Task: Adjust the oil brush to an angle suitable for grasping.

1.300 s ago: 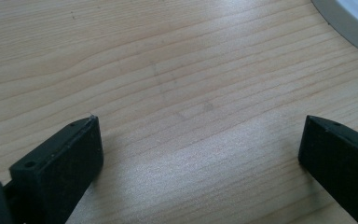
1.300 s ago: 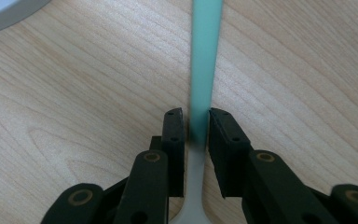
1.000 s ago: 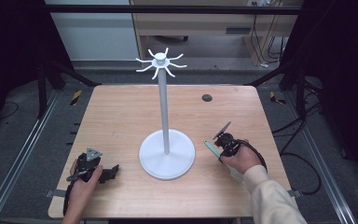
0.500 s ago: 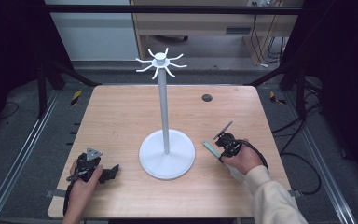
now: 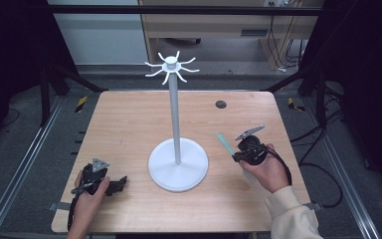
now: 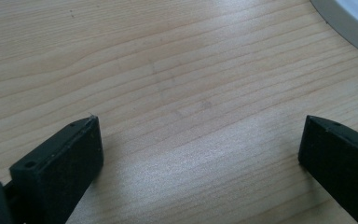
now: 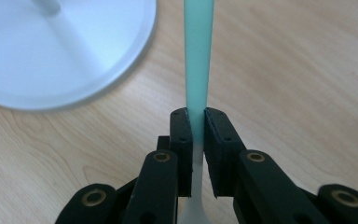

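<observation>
Teal strip [image 7: 198, 70] clamped upright, right gripper [image 7: 197, 122] beside stand [image 5: 178, 164]

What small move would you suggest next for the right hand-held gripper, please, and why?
Probably lift the right hand-held gripper toward the hooks atop the white stand. Its jaws are shut on the teal strip, which sits low beside the stand's base, far below those hooks.

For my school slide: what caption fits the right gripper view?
The right claw pinches a thin green stick above the wooden table, beside the white stand's round base.
</observation>
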A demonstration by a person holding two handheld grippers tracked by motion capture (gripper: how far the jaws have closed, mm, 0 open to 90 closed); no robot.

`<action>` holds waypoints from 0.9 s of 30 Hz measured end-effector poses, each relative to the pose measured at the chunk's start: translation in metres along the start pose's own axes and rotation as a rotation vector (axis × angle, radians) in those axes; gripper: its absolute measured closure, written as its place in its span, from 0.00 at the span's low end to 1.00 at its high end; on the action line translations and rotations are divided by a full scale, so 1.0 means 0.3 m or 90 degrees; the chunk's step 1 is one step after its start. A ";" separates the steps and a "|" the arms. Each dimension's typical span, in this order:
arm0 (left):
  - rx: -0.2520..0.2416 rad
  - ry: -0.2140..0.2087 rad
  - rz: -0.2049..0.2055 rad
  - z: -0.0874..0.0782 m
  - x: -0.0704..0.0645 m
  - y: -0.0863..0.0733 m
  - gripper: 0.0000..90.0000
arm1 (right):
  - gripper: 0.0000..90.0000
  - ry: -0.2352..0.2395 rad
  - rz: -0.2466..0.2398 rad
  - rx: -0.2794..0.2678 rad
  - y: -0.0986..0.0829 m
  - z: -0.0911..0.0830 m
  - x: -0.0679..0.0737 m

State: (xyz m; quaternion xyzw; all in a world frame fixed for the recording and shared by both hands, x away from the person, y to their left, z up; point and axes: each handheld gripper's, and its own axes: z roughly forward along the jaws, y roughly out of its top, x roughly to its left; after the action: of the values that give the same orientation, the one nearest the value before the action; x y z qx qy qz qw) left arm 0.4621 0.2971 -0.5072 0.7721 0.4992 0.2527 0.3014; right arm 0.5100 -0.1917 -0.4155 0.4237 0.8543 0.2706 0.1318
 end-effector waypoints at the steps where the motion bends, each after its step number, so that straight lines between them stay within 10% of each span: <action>1: 0.000 0.000 -0.001 0.000 0.000 0.000 0.00 | 0.91 0.001 0.005 -0.020 0.002 -0.012 0.000; 27: 0.001 -0.001 0.000 -0.004 -0.002 -0.003 0.00 | 0.91 -0.033 0.004 -0.254 0.029 -0.097 0.072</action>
State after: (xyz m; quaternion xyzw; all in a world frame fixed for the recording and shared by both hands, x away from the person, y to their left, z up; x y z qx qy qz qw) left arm 0.4606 0.2969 -0.5072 0.7724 0.4990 0.2518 0.3016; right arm 0.4895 -0.1805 -0.3866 0.3986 0.7787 0.4242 0.2341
